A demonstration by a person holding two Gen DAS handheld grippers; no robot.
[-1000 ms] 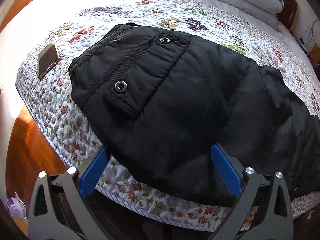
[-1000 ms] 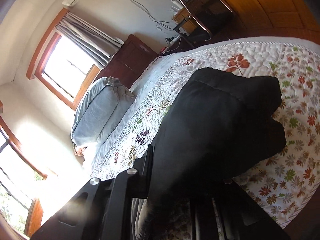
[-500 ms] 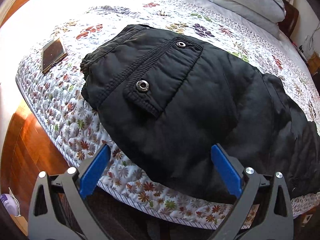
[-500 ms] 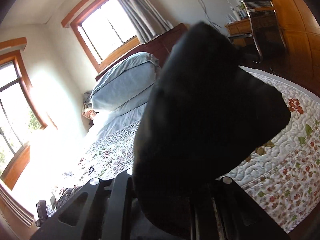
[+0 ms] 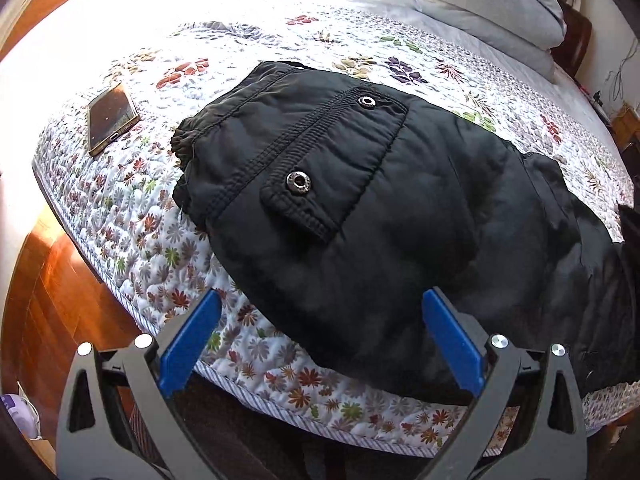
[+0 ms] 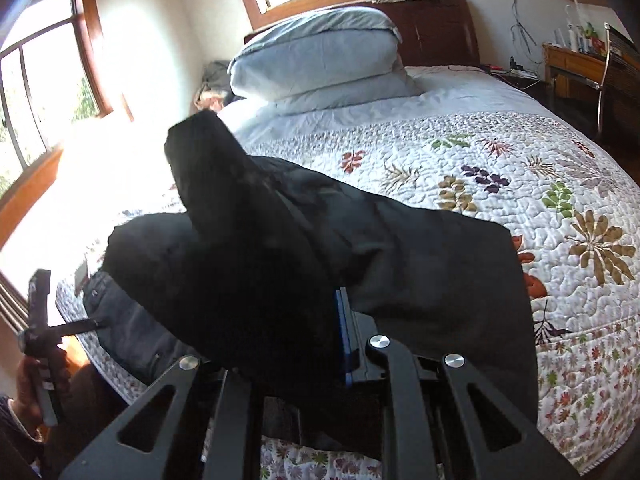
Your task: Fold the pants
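The black padded pants [image 5: 360,216] lie on the floral quilt [image 5: 132,208], waistband and a snap-button pocket toward the left. My left gripper [image 5: 320,320] is open and empty at the bed's near edge, its blue fingers [image 5: 188,332] straddling the pants' lower edge just above the fabric. My right gripper [image 6: 336,320] is shut on the pants' leg end [image 6: 248,264], which it holds lifted above the bed; the bunched cloth hides most of its fingers. In the right wrist view the left gripper [image 6: 40,320] shows at the far left, held by a hand.
A phone [image 5: 110,116] lies on the quilt left of the waistband. Folded grey bedding [image 6: 320,60] is stacked at the headboard. A desk and chair [image 6: 600,72] stand right of the bed. Wooden floor [image 5: 44,292] lies beyond the bed's edge.
My right gripper has lifted the leg end and swung it round over the bed toward the waistband. My left gripper has drawn back slightly and stays open.
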